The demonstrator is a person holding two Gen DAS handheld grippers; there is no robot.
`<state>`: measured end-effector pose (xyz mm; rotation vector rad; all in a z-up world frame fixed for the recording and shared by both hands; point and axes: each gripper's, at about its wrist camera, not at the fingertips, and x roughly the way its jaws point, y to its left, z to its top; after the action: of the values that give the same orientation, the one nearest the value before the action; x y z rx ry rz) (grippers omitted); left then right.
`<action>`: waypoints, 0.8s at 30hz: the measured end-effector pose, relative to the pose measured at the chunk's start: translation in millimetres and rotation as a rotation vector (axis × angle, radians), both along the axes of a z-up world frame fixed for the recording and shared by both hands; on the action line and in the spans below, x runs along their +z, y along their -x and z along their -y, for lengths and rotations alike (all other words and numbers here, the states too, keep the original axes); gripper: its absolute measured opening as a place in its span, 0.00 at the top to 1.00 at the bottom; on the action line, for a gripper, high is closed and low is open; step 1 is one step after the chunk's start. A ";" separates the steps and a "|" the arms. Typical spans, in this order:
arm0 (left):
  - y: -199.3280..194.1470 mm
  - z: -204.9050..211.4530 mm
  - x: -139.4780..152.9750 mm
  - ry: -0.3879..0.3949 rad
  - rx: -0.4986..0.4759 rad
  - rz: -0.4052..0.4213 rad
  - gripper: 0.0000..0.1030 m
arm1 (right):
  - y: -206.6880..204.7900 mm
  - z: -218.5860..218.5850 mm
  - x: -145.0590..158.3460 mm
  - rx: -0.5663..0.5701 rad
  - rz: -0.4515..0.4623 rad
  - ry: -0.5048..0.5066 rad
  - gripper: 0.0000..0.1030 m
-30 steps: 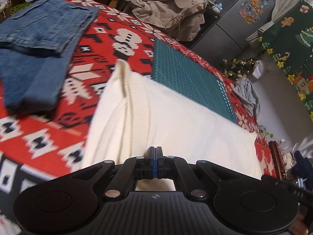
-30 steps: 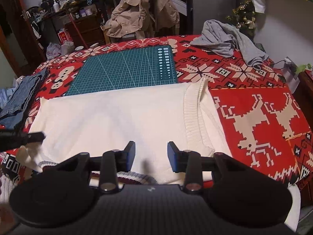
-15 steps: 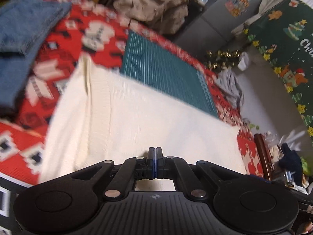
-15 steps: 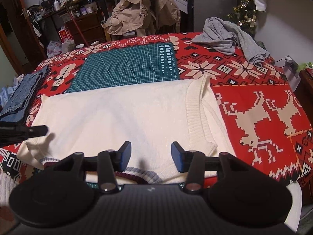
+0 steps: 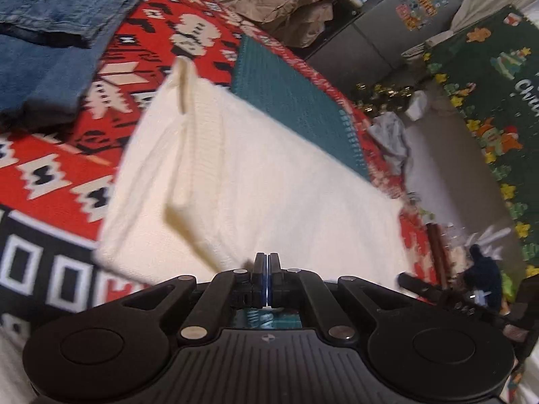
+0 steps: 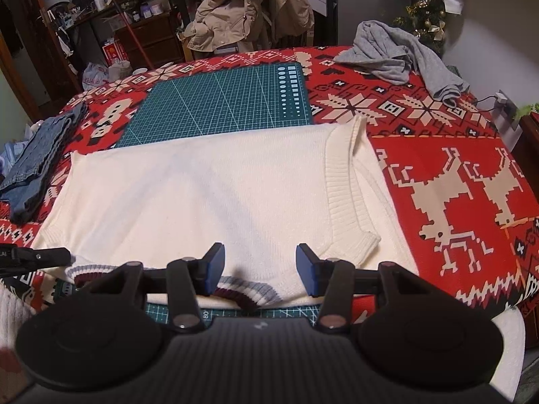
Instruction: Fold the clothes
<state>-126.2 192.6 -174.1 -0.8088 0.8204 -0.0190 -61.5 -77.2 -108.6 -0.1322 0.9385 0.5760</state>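
A cream knit sweater [image 6: 202, 195] lies folded across the red patterned tablecloth [image 6: 454, 168], its ribbed collar to the right and its striped hem [image 6: 249, 291] at the near edge. My right gripper [image 6: 259, 269] hovers just above that hem with its blue pads apart and nothing pinched between them. In the left wrist view the sweater [image 5: 269, 175] fills the middle, and a fold of it rises toward my left gripper [image 5: 266, 262]. That gripper is shut, apparently pinching the sweater's near left edge. Its tip [image 6: 50, 256] shows beside the hem in the right wrist view.
Folded blue jeans [image 6: 33, 161] lie on the table's left side. A green cutting mat [image 6: 219, 101] sits behind the sweater, partly under it. A crumpled grey garment [image 6: 397, 57] rests at the far right corner. A beige jacket [image 6: 249, 10] hangs on a chair beyond.
The right gripper's jaws have spread wider over the hem. The left wrist view swung right and back again, and a fold of the sweater's left edge now stands raised near the shut left fingers.
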 end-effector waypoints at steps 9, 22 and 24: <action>-38.2 23.8 -15.5 -0.001 -0.077 -0.044 0.99 | 4.3 -2.7 5.0 0.008 0.011 0.003 0.50; 25.0 -39.1 -30.7 0.186 0.097 -0.018 0.98 | 1.7 1.0 0.1 0.009 -0.007 0.002 0.48; 28.8 -45.9 -32.0 0.199 0.128 -0.013 0.98 | 2.2 0.6 0.9 0.011 -0.004 0.001 0.47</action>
<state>-155.0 238.6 -206.1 -1.0492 0.7862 0.0184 -63.7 -77.8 -107.7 -0.1370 0.9427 0.5863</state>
